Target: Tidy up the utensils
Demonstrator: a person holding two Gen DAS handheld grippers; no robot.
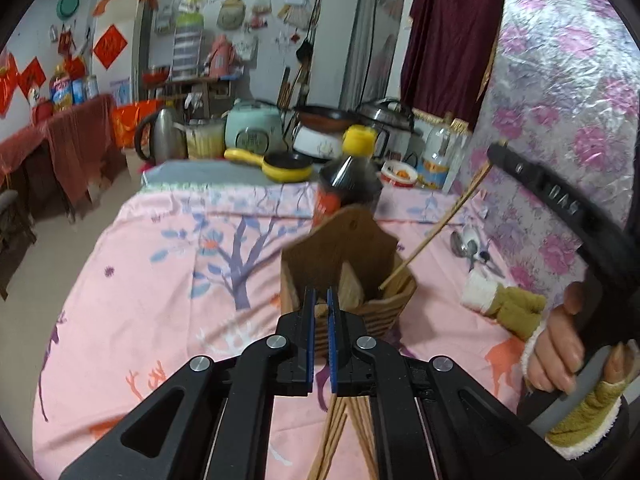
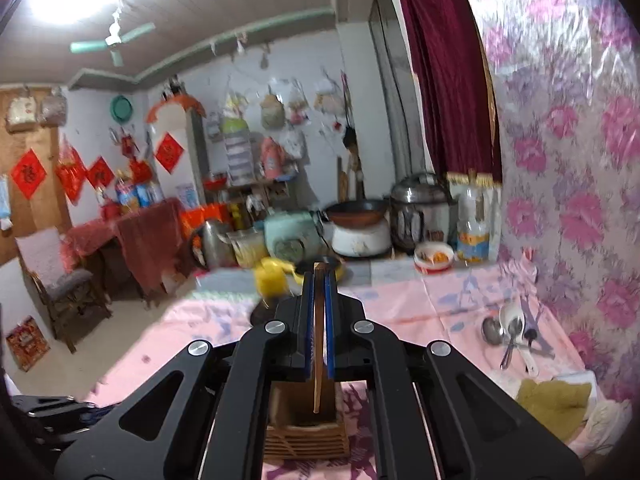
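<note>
Chopstick [image 2: 319, 332] tip hidden, perhaps inside holder [image 2: 306, 426].

We can read no text for certain; the embossed letters on the black plastic gripper handle [image 1: 560, 196] stay illegible; the red diamond paper signs [image 2: 27, 174] beside it blur.

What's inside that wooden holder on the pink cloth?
The wooden holder has a divider, and one chopstick, held by the right claw, has its tip dipping into the right compartment. The holder's walls and the left claw hide the bottoms of both compartments.
</note>
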